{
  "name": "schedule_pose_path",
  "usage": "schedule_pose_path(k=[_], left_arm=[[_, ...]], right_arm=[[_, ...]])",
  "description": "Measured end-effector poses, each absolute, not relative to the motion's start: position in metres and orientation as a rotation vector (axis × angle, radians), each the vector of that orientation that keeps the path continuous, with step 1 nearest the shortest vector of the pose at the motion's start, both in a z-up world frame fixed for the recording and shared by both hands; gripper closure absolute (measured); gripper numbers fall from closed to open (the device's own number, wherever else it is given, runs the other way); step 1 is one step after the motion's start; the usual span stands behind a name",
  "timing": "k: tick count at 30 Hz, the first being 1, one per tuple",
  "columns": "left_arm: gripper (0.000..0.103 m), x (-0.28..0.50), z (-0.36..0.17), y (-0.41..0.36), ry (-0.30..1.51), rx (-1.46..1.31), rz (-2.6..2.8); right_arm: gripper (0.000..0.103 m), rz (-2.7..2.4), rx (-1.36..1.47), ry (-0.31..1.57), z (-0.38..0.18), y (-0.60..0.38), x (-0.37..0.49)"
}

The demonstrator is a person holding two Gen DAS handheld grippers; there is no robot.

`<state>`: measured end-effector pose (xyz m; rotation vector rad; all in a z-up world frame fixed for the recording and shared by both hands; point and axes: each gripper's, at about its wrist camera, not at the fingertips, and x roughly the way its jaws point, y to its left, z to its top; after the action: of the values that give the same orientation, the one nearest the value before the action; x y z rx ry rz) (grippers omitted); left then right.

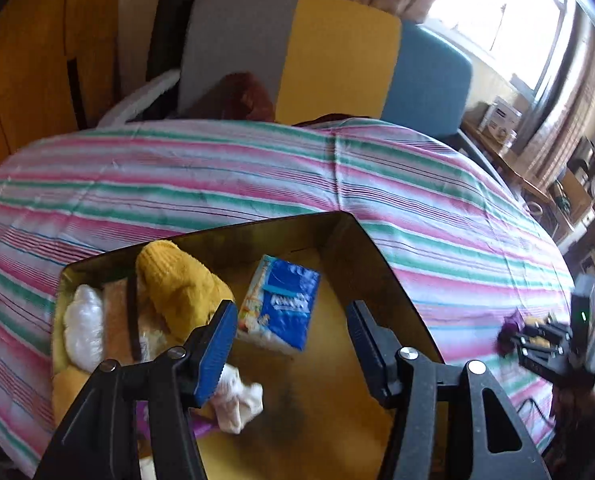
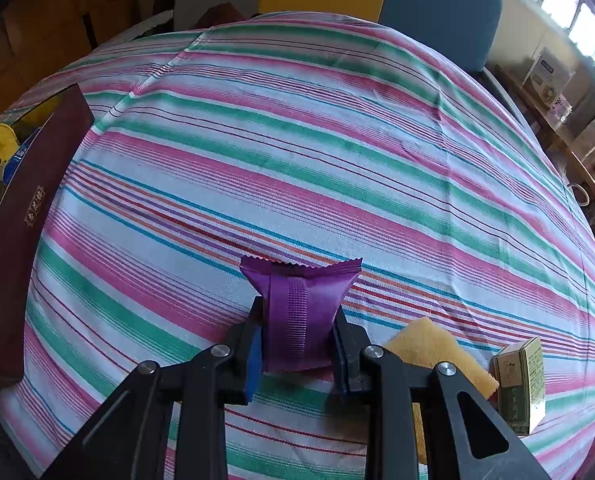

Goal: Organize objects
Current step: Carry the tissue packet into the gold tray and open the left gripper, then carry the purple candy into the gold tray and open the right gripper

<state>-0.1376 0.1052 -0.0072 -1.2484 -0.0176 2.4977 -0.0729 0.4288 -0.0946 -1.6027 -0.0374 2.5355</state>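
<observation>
My left gripper (image 1: 291, 324) is open and empty, hovering over an open dark box (image 1: 361, 248) with a yellow inside. In the box lie a blue tissue pack (image 1: 283, 306), a mustard knitted item (image 1: 179, 284), a white bundle (image 1: 83, 326) and a white crumpled cloth (image 1: 239, 400). My right gripper (image 2: 297, 336) is shut on a purple snack packet (image 2: 299, 312) just above the striped tablecloth (image 2: 297, 140). It also shows at the right edge of the left wrist view (image 1: 513, 330). The box's maroon side (image 2: 21, 216) stands at the left of the right wrist view.
A yellow sponge cloth (image 2: 433, 350) and a small green carton (image 2: 523, 380) lie right of my right gripper. Chairs with grey, yellow (image 1: 337, 60) and blue backs stand behind the table. A cluttered shelf (image 1: 577, 184) lies at the right by the window.
</observation>
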Motion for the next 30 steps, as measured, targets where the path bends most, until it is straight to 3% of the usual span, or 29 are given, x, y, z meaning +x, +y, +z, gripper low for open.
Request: schedule_pose_path(k=[13, 30], left_arm=[[0.045, -0.058, 0.003, 0.104, 0.090, -1.160, 2.504], [0.045, -0.038, -0.002, 0.087, 0.118, -1.172, 2.524]], right_arm=[[0.074, 2.538, -1.587, -0.083, -0.096, 0.425, -0.071], [0.074, 2.543, -1.579, -0.128, -0.097, 0.423, -0.070]])
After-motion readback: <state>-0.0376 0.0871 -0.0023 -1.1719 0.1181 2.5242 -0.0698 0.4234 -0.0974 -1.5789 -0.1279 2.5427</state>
